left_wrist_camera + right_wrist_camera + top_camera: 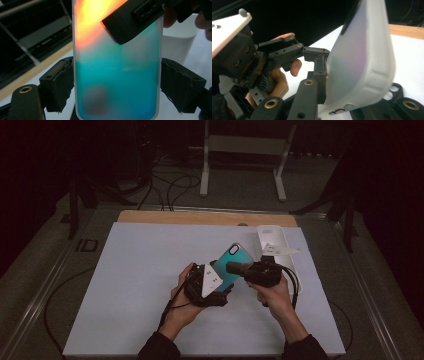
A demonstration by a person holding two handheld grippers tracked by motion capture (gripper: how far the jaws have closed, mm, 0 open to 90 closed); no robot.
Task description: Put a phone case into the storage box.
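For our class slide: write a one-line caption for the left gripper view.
Left gripper clamps a teal-and-orange phone case by its edges.

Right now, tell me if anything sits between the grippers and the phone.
Nothing visible does. The left gripper already clamps the phone by its two long edges, and the right gripper has closed on its upper part. A white case lies apart behind them.

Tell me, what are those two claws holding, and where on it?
Both hold the teal phone. The left gripper clamps its two long side edges near the lower end; the right gripper is pinched on its upper part.
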